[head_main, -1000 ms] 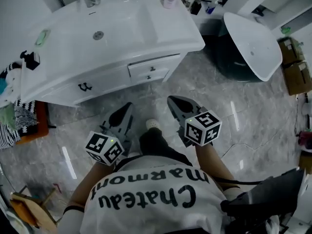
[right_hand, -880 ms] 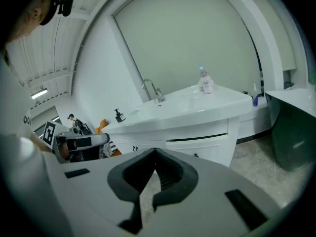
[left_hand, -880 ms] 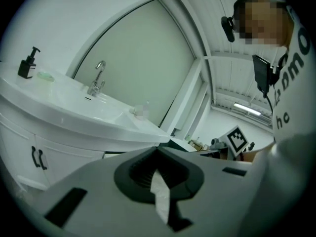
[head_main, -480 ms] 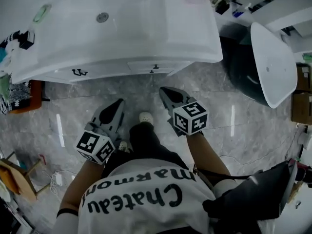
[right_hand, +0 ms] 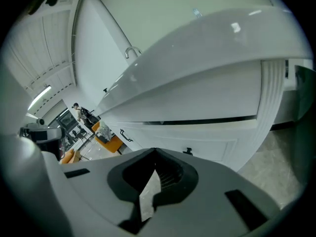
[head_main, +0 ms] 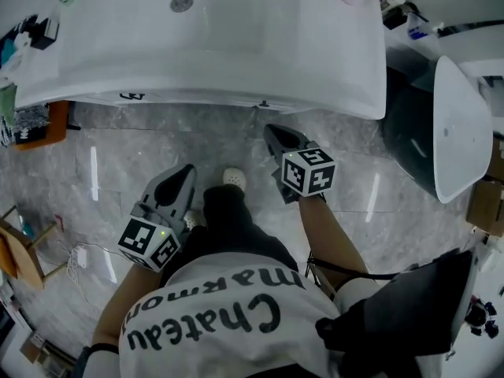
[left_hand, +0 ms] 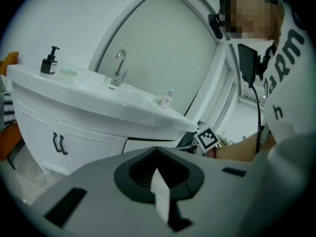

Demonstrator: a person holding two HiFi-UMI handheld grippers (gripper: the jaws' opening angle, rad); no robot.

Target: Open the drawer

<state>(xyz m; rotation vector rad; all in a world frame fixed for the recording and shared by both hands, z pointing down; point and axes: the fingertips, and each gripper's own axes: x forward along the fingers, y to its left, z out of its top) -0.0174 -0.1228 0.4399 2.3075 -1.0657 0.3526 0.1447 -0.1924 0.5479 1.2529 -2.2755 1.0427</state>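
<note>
The white vanity (head_main: 236,46) fills the top of the head view. Its countertop hides the drawer fronts there; only the small dark drawer knob (head_main: 264,103) peeks out under the rim. In the right gripper view the drawer (right_hand: 217,143) and its knob (right_hand: 188,151) lie just beyond my right gripper (right_hand: 154,150), which is shut, empty and a short way from the knob. My right gripper (head_main: 276,131) points at the vanity from below the knob. My left gripper (head_main: 186,172) hangs lower left, shut and empty (left_hand: 157,148), facing the cabinet doors (left_hand: 74,147).
Two dark door handles (left_hand: 59,143) sit left of the drawer. A faucet (left_hand: 119,68) and bottles stand on the counter. A white toilet lid (head_main: 457,124) is to the right, an orange stool (head_main: 49,124) to the left. The person's shoe (head_main: 233,179) rests on the grey marble floor between the grippers.
The view has closed in over the vanity, whose drawer fronts have slipped under the counter's rim. Both grippers have come down and nearer to the cabinet, the right one more; both stay shut.
</note>
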